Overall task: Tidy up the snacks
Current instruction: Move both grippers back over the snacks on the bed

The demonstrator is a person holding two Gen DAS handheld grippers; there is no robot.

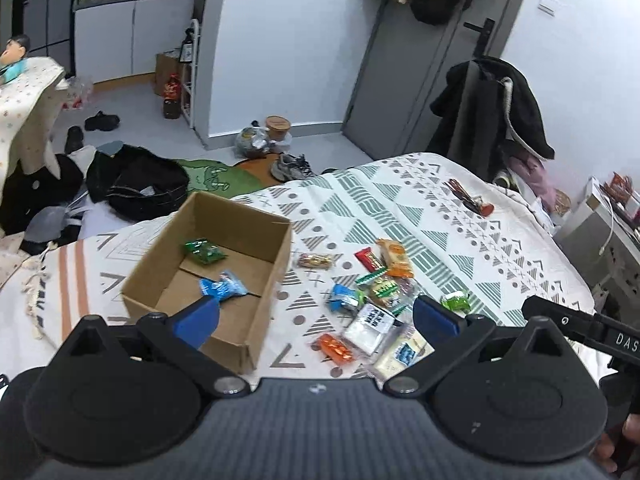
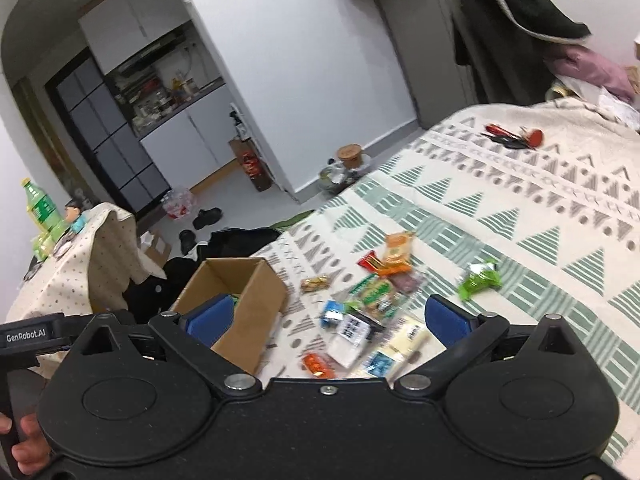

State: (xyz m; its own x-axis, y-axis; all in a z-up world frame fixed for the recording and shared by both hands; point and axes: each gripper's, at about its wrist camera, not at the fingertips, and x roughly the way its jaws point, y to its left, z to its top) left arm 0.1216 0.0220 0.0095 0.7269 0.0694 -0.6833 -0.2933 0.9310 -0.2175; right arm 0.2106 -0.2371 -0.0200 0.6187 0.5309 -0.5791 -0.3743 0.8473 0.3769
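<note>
Biggest risk: the cardboard box sits near the edge of the bed on soft bedding; a nudge from either claw could tip or slide it off.

Next: the loose snack pile right of the box is overlapped, so a pinch could take two wrappers or push them around. Slick film may slip out on the carry.

Smallest: the lone green packet lies apart, easy to miss.

Already in the box: a green packet and a blue packet.

Pose: left claw is spread wide and empty, hovering over the box's near corner and the pile. Right claw likewise agape, holding nothing, angled down at the pile.
</note>
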